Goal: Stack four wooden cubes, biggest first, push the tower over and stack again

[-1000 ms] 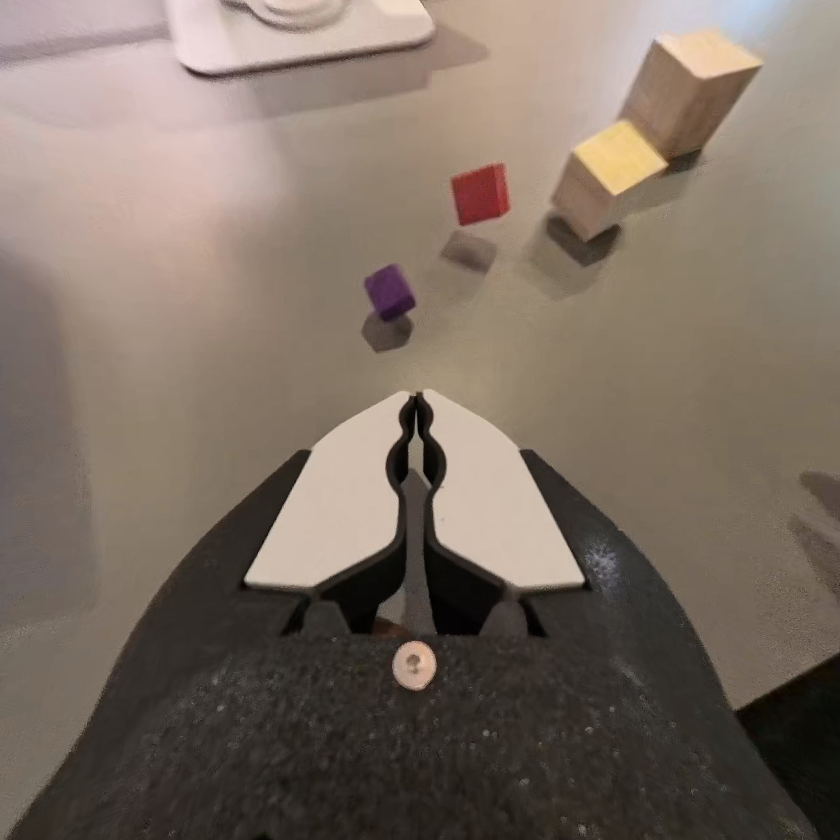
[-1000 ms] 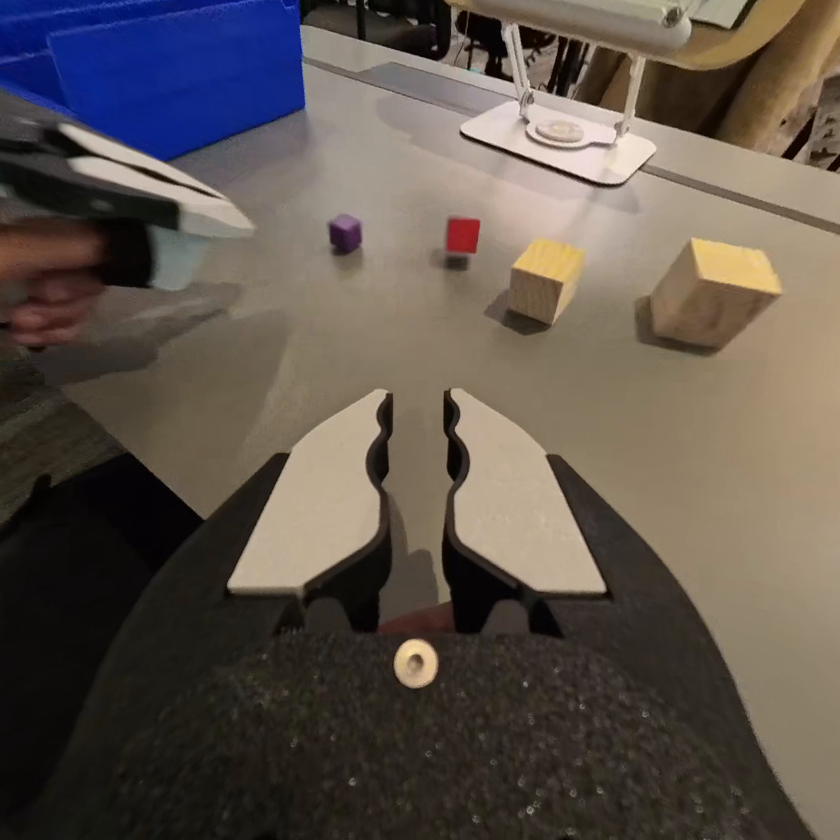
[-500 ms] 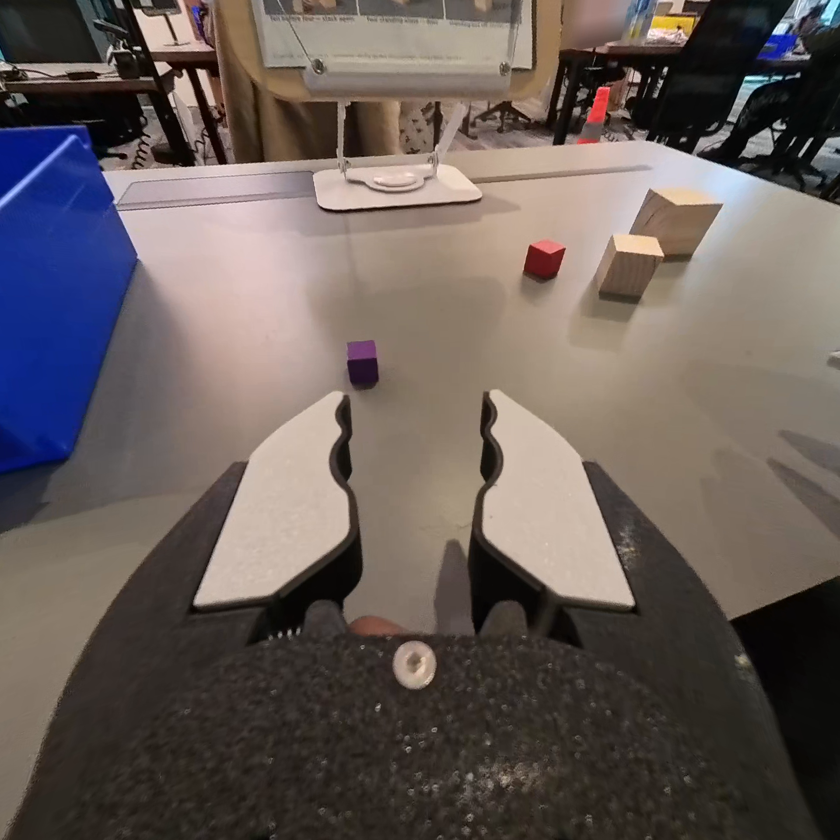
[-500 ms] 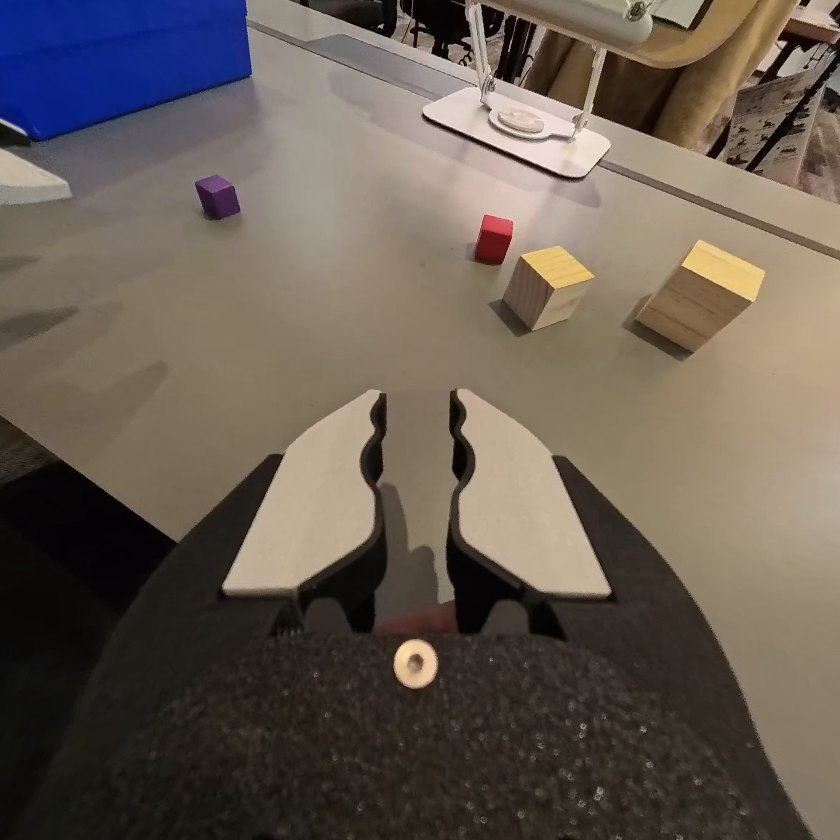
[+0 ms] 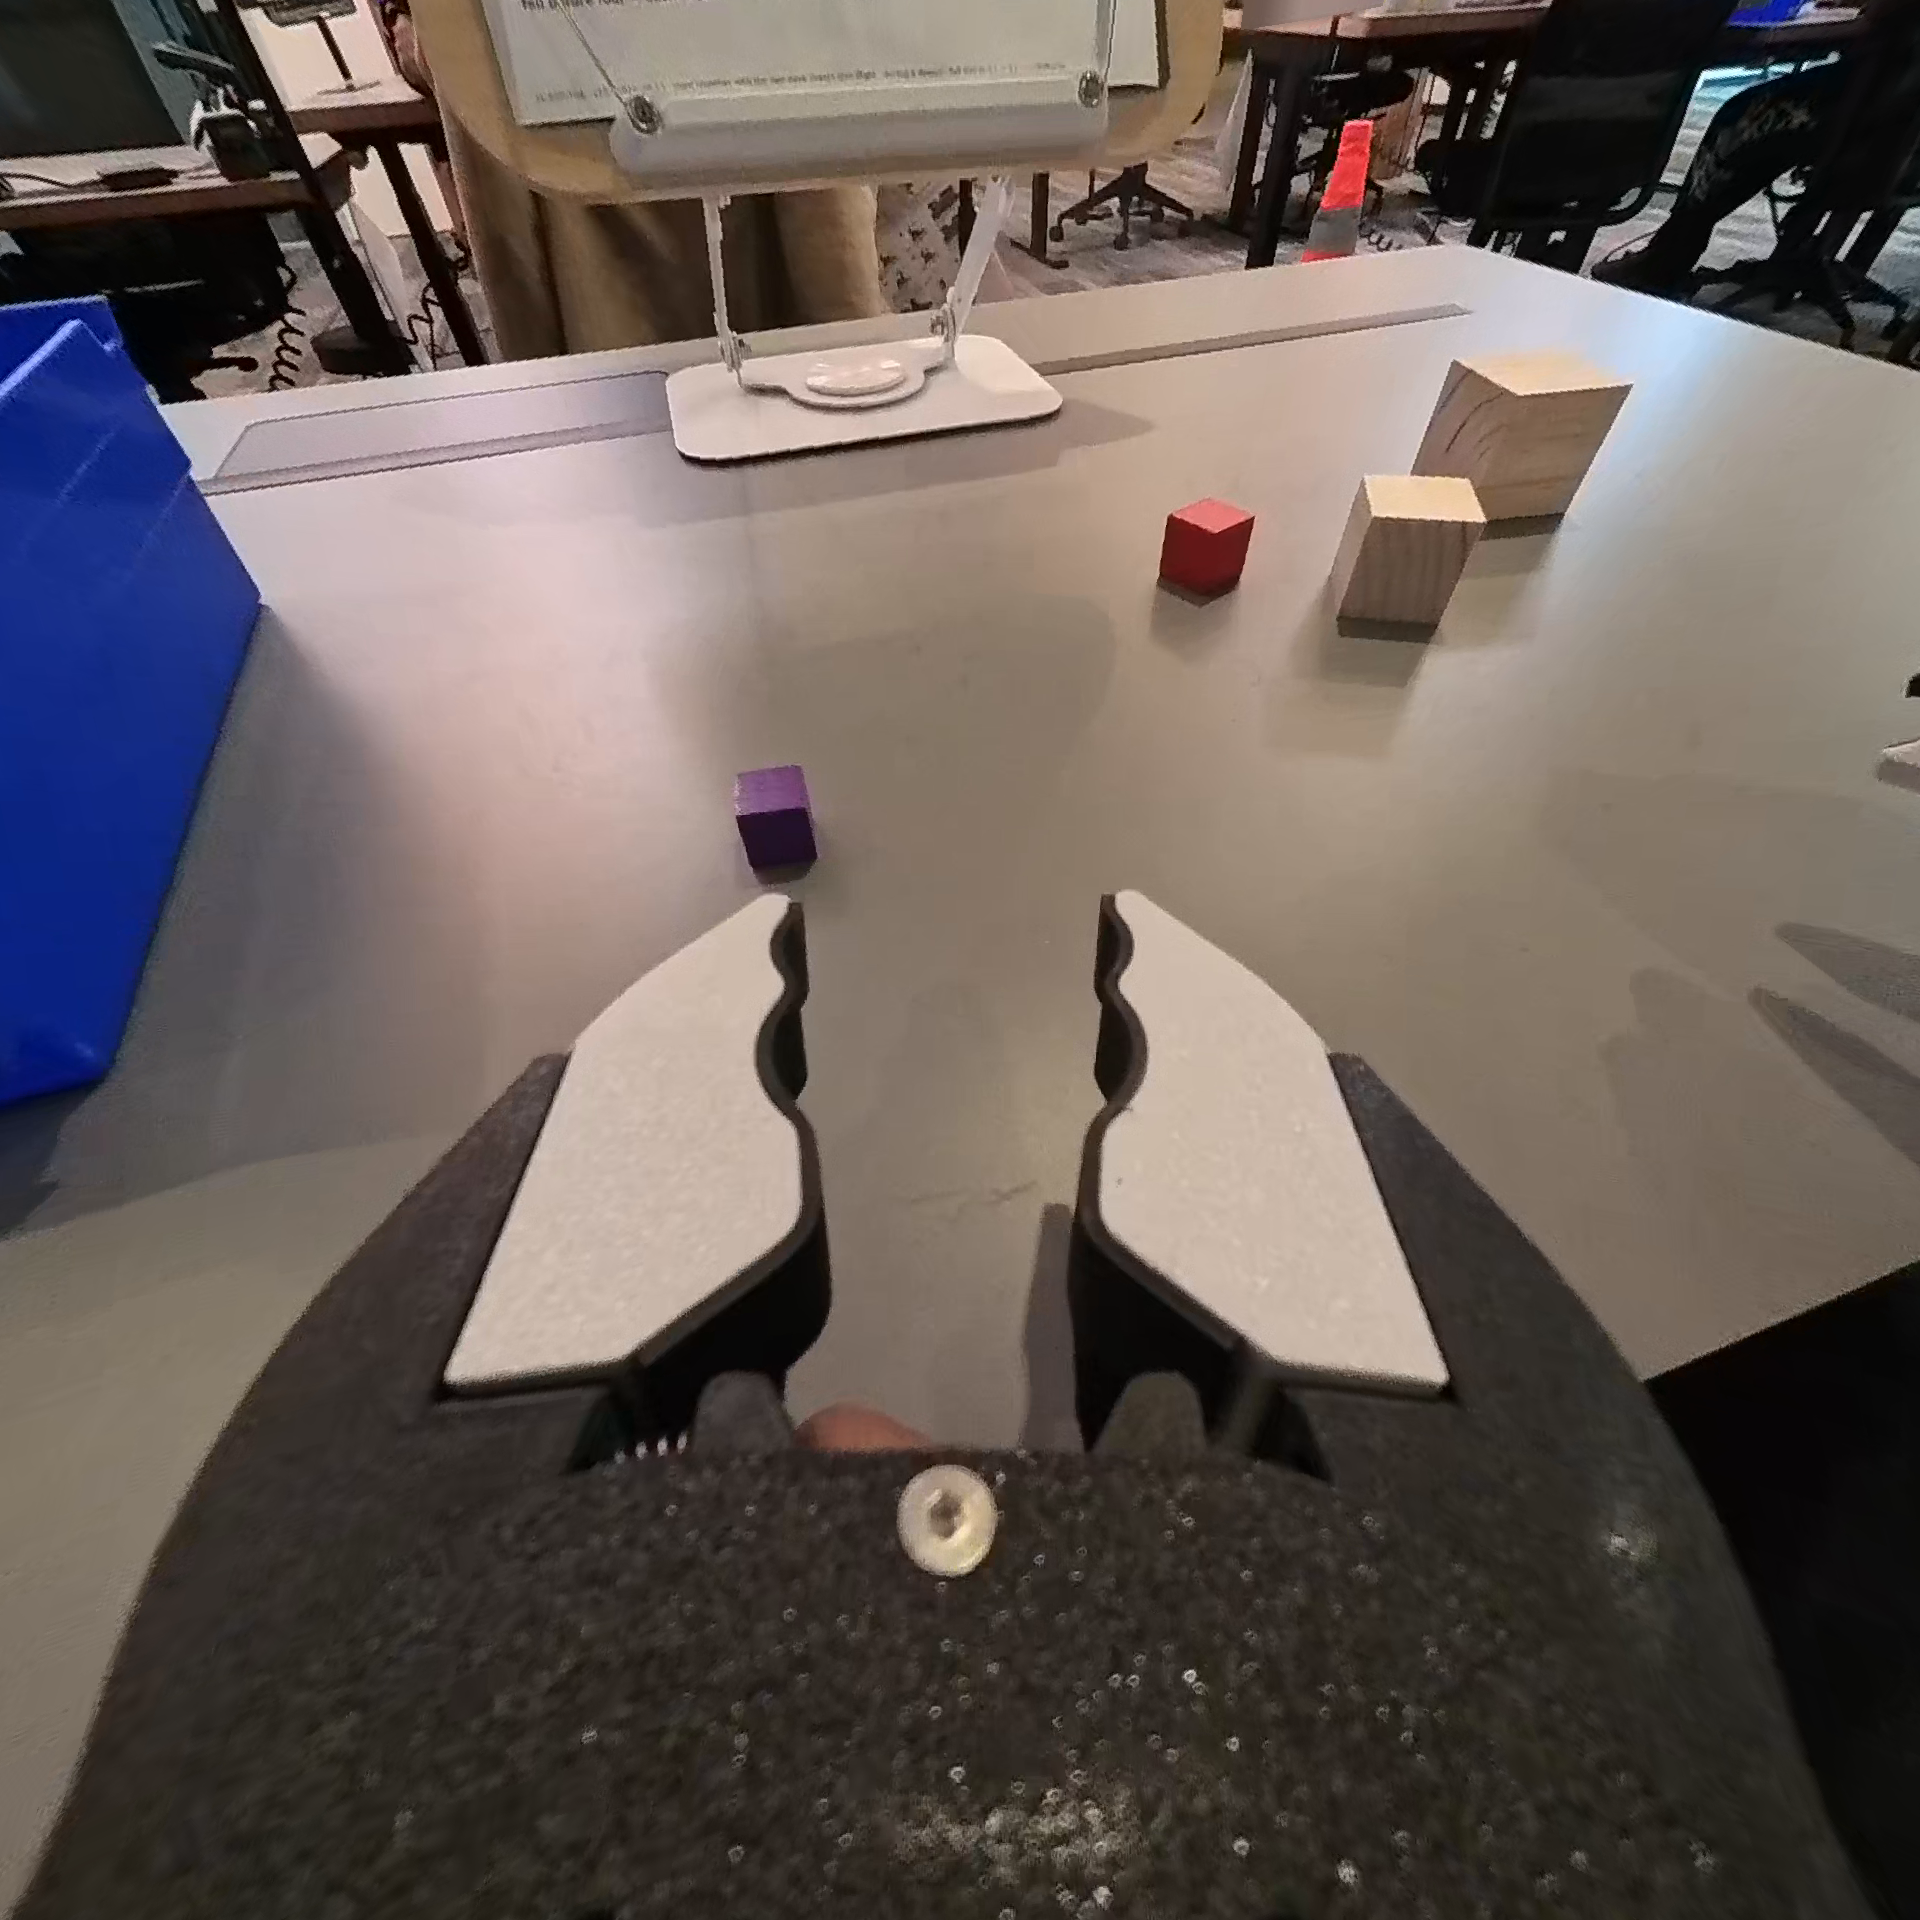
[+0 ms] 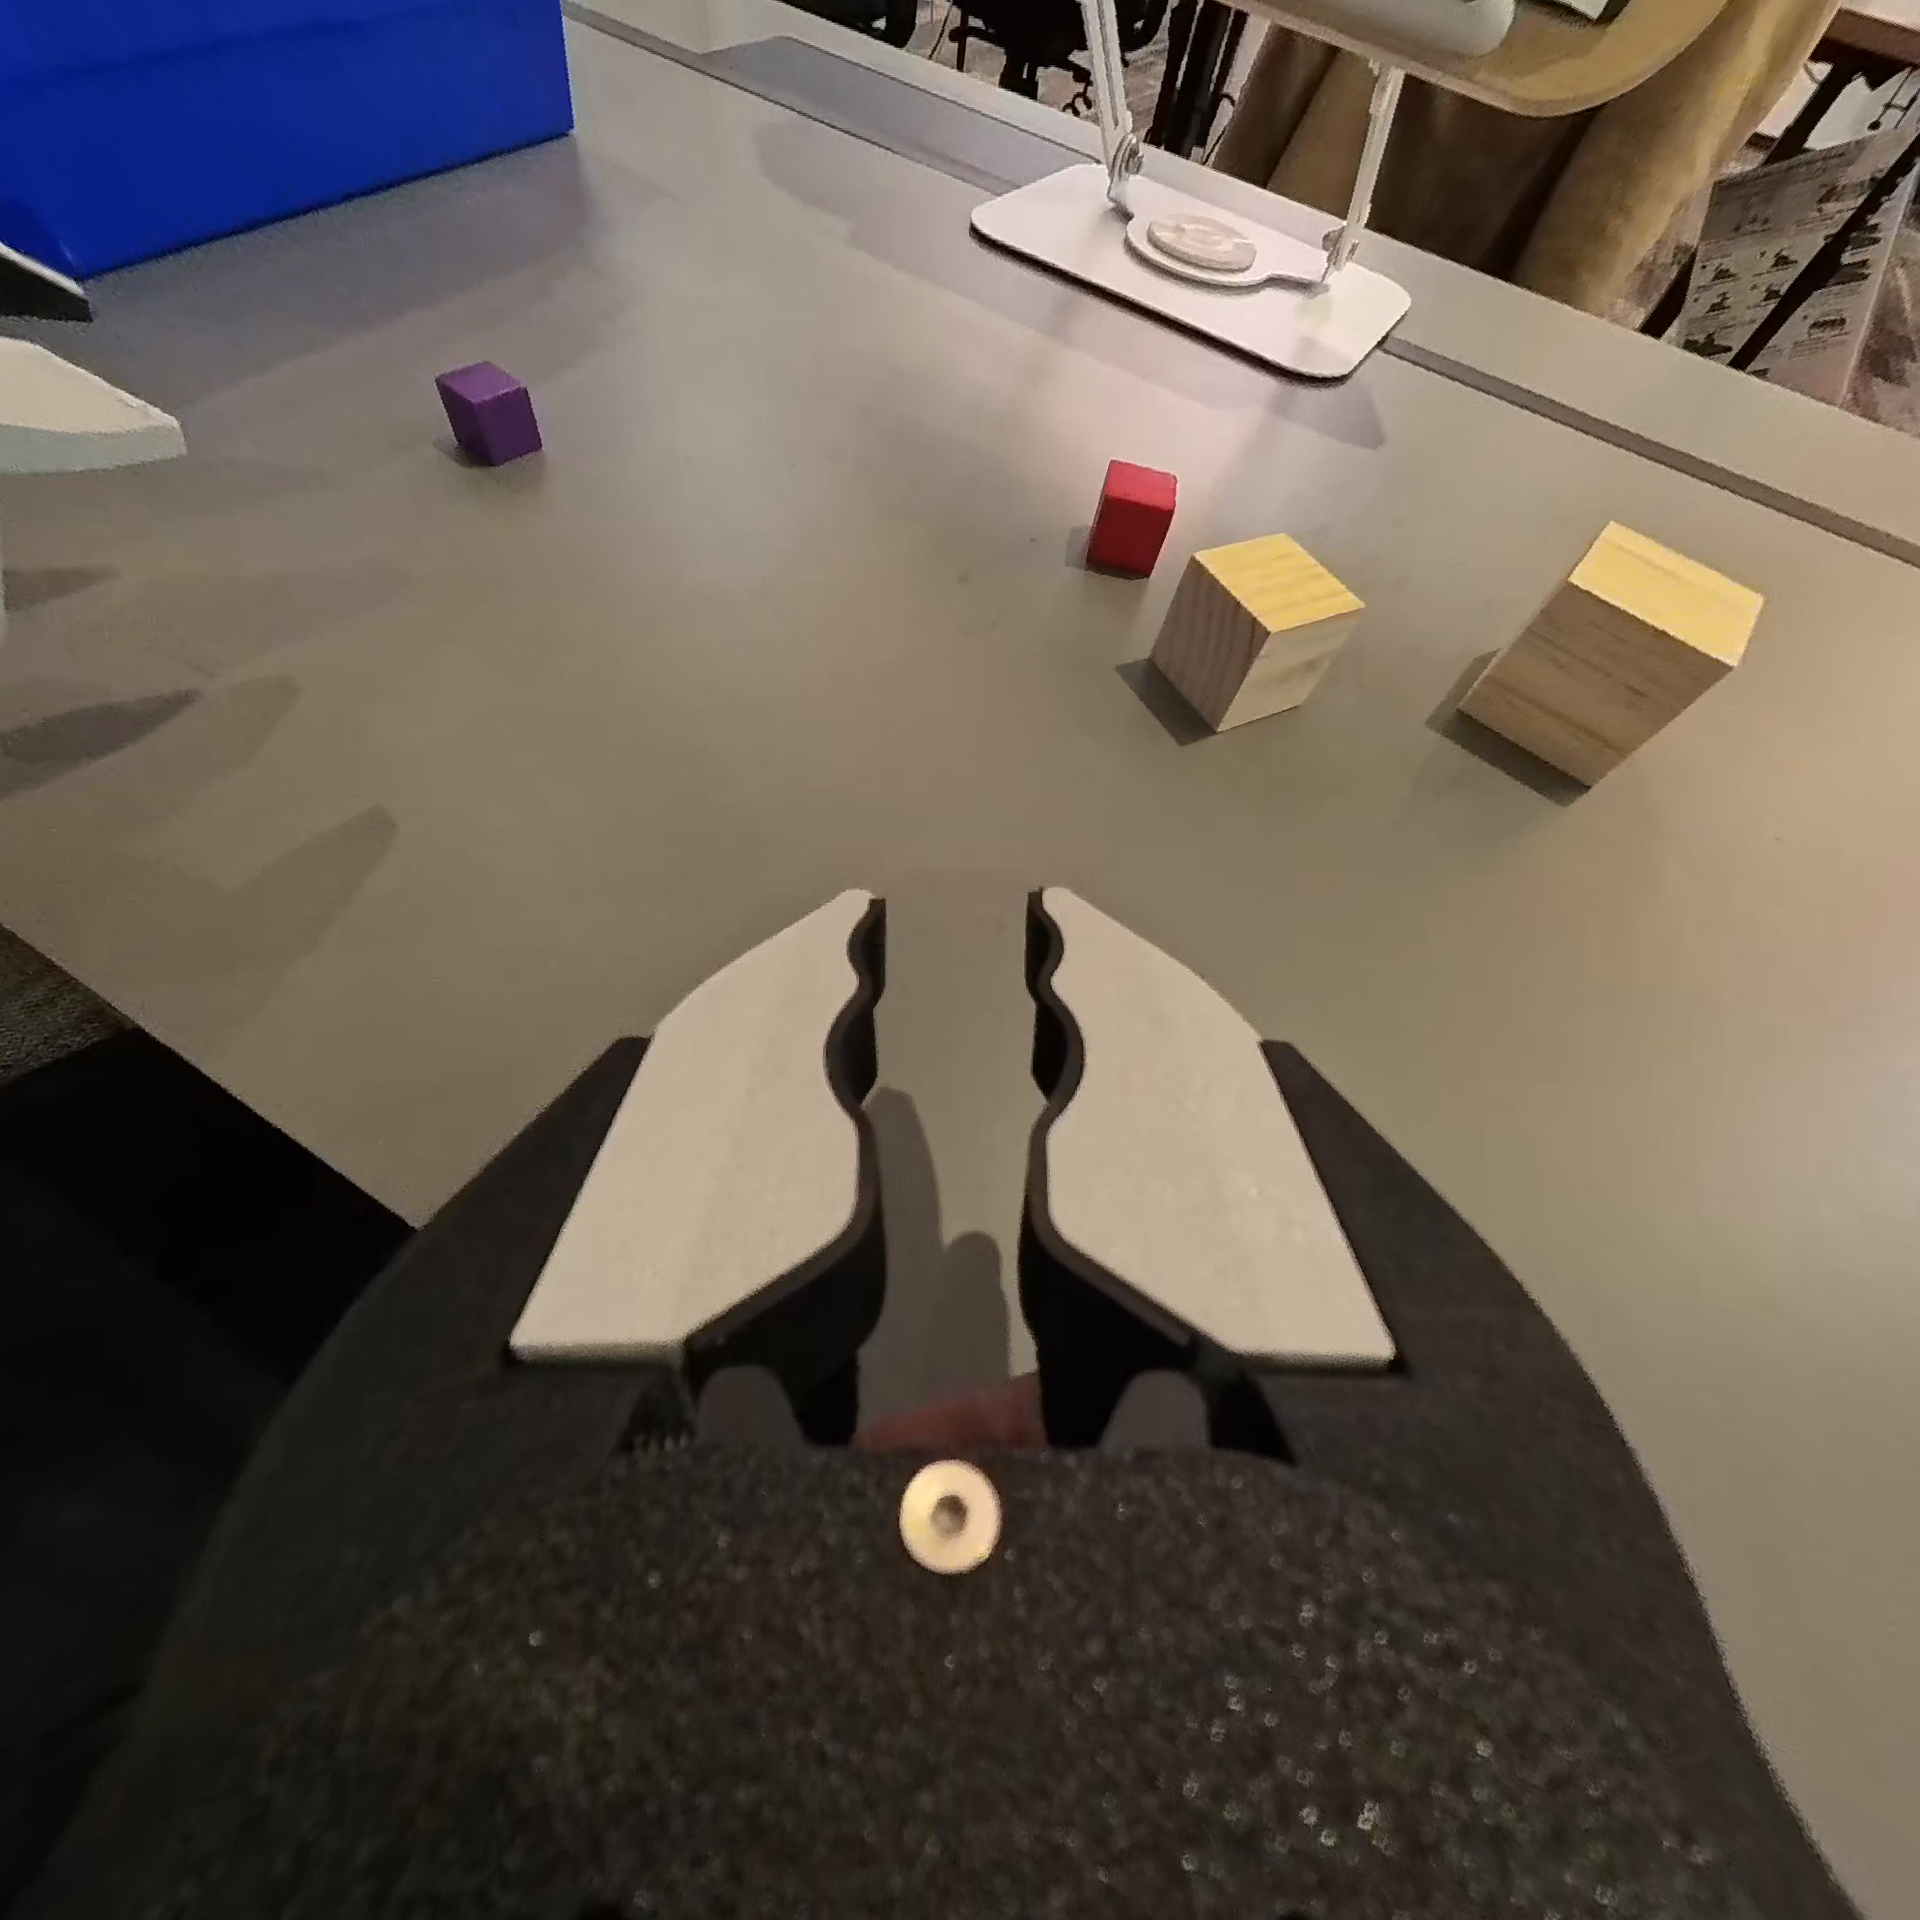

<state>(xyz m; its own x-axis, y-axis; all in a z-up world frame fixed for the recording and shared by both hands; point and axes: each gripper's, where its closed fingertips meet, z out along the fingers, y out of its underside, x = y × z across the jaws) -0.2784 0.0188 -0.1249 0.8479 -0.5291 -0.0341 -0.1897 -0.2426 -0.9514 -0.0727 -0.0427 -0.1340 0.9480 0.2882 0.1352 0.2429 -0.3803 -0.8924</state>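
Four cubes lie apart on the grey table [image 5: 935,675]. The biggest plain wooden cube [image 5: 1519,431] [image 6: 1608,649] is far right. The mid-size wooden cube [image 5: 1408,561] [image 6: 1252,629] sits left of it. The red cube [image 5: 1205,545] [image 6: 1132,516] is further left. The small purple cube [image 5: 774,816] [image 6: 488,412] lies just ahead of my left gripper [image 5: 951,909], which is open and empty. My right gripper [image 6: 956,899] is open a little and empty, near the table's front edge. The left gripper's tip also shows at the left edge of the right wrist view [image 6: 73,421].
A blue bin [image 5: 94,686] [image 6: 260,104] stands at the left. A white stand base [image 5: 862,400] [image 6: 1195,260] holding a board sits at the table's back. Chairs, desks and an orange cone [image 5: 1345,192] are beyond the table. My left tips are about 25 cm from the mid-size wooden cube [image 6: 1252,629], my right tips only 15 cm. Seen from the left wrist view [image 5: 1464,531] as well.
My left gripper has opened from shut and levelled out, now facing the purple cube. My right gripper has moved nearer the cubes, its gap about the same.
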